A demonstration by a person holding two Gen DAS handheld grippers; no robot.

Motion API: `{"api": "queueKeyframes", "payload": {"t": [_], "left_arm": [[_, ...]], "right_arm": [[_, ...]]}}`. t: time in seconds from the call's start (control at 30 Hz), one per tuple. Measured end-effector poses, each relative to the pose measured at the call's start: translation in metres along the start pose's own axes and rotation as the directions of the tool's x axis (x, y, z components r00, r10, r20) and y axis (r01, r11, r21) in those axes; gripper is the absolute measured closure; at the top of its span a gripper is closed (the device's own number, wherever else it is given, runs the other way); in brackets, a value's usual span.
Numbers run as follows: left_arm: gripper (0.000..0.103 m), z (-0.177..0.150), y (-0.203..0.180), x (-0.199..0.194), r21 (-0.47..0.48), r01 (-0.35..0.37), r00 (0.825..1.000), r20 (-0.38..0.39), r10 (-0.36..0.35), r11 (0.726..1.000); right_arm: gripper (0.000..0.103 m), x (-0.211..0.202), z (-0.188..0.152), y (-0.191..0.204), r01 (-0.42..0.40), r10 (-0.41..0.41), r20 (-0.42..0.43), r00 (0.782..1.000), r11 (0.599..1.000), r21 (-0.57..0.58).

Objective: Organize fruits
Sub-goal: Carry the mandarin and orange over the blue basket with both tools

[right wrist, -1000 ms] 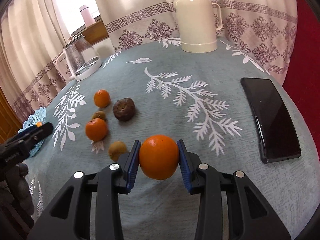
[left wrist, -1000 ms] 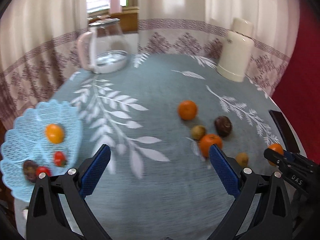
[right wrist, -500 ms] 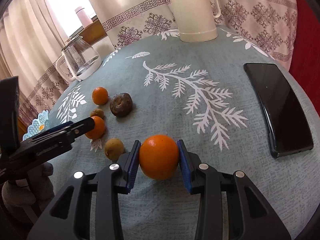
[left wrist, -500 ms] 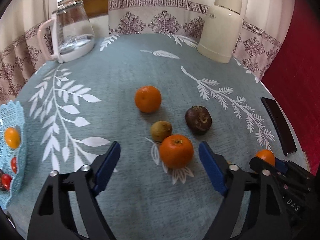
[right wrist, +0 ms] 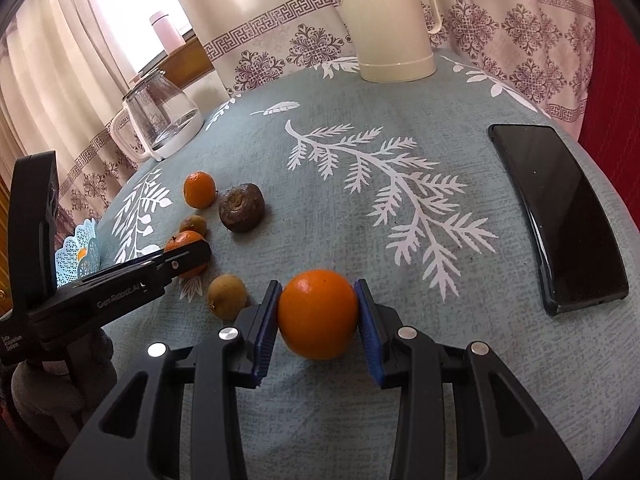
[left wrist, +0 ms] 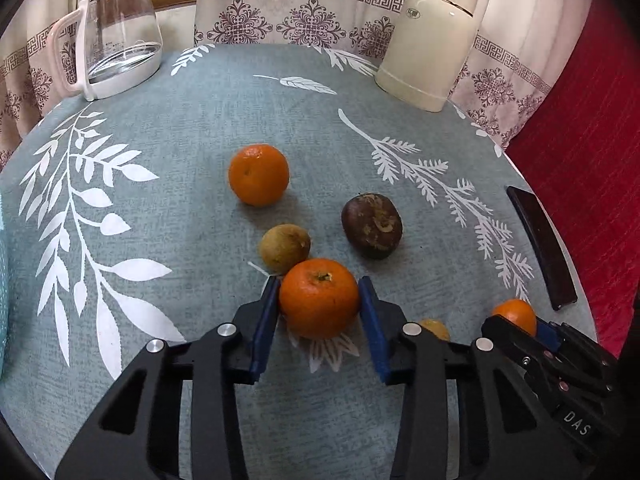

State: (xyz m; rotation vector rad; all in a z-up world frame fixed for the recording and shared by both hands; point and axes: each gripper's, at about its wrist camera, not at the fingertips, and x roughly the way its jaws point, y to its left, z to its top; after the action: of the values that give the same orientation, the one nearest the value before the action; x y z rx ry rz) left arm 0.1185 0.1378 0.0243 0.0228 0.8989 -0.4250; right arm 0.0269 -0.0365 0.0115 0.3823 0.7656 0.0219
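Oranges sit between closed blue pads: one orange [right wrist: 317, 314] in the right gripper [right wrist: 317, 320], a stemmed orange [left wrist: 319, 298] in the left gripper [left wrist: 319, 312], marked "GenRobot.AI". Beyond lie a small brown fruit [left wrist: 284, 248], dark fruit [left wrist: 372, 225] and third orange [left wrist: 258, 174]; a phone [right wrist: 556, 216] rests near the table's [right wrist: 400, 240] right edge, kettle [left wrist: 116, 38] and thermos [left wrist: 430, 40] at the far edge.

Home dining spot: leaf-print tablecloth [right wrist: 400, 128], patterned curtains [left wrist: 304, 12], glass kettle [left wrist: 116, 46], thermos [right wrist: 390, 20], phone [right wrist: 556, 216].

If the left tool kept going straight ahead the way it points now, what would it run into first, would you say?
The left tool already has an orange between its pads, and the small brown fruit lies just ahead, touching or almost touching that orange. That would likely be hit first; the dark fruit sits off to the right.
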Motion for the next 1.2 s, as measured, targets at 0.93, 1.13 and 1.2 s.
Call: {"api": "queueKeyframes", "payload": {"t": [0.93,1.13,1.2], "left_arm": [[0.063,-0.01,0.025,-0.071,-0.046,-0.104,0.985,0.131,0.109,0.994],[0.063,-0.012,0.042,-0.092,-0.076,-0.141,0.973,0.174,0.152,0.987],[0.063,-0.012,0.048,-0.098,-0.089,-0.152,0.969,0.184,0.166,0.984]], "right_arm": [[0.066,-0.006,-0.001,-0.002,-0.001,0.001,0.028,1.0,1.0,0.009],[0.066,-0.006,-0.001,-0.002,0.007,-0.008,0.029,1.0,1.0,0.006],[0.066,-0.007,-0.001,-0.002,0.01,-0.01,0.029,1.0,1.0,0.005]]}}
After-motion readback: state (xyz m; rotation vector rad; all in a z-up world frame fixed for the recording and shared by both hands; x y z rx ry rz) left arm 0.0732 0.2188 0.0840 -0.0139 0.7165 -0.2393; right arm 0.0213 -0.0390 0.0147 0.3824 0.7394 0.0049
